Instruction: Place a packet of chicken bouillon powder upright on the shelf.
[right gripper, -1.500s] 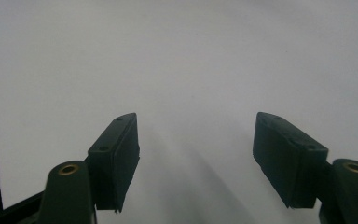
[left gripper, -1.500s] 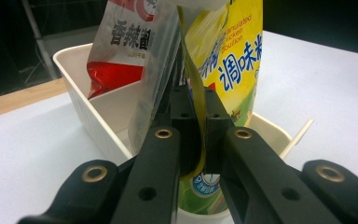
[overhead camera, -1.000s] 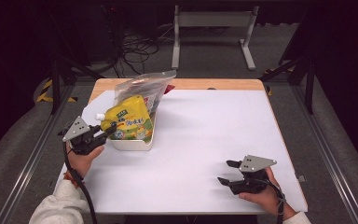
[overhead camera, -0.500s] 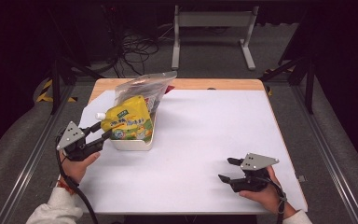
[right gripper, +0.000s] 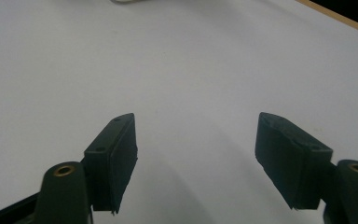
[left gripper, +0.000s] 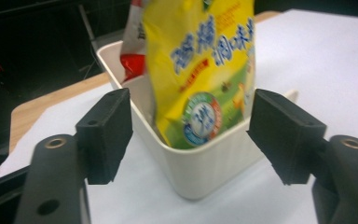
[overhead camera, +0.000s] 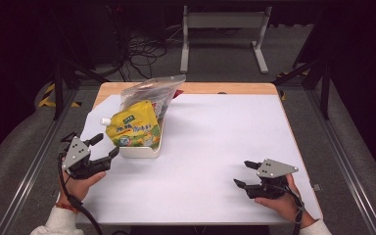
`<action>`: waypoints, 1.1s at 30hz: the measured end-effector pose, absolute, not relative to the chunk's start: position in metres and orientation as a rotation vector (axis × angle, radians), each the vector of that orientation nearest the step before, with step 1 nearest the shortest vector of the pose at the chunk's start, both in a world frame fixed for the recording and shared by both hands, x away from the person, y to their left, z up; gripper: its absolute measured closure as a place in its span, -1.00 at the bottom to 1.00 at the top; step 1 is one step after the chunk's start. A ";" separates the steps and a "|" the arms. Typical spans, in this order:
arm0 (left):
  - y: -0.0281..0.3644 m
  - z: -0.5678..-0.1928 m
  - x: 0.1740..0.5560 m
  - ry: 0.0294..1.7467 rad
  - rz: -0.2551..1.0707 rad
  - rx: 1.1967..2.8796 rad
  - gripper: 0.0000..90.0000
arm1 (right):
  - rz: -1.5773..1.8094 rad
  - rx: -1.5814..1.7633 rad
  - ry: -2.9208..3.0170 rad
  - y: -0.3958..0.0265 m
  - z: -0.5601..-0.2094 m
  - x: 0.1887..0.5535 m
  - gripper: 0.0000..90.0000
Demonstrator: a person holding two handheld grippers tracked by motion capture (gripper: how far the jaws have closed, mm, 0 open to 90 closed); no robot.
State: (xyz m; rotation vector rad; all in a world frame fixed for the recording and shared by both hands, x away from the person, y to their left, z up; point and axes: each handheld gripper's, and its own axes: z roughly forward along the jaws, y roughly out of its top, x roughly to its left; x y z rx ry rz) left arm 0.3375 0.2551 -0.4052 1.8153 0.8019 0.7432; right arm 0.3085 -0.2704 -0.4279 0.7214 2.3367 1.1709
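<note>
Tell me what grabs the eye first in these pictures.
A bright yellow pouch stands upright in a white tub on the table's left side, with a clear bag leaning behind it. The left tool, jaws just opened and empty, sits beside the tub; the right tool rests open near the front right.

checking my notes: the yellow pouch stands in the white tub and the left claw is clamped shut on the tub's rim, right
Not quite. The yellow pouch does stand in the white tub, but the left claw is not clamped on the rim. Its jaws have just been opening and stand wide, short of the tub, touching nothing. The left gripper view shows the gap, and the high view agrees.
</note>
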 end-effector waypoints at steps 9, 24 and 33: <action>0.236 -0.410 0.323 0.748 0.666 1.845 -0.48 | 1.168 0.728 2.306 -0.274 -0.425 0.308 -0.40; 0.192 -0.424 0.312 0.637 0.548 1.975 -0.68 | 1.129 0.749 2.248 -0.291 -0.423 0.306 -0.48; 0.171 -0.440 0.307 0.593 0.494 2.089 -0.72 | 1.051 0.791 2.220 -0.308 -0.431 0.303 -0.57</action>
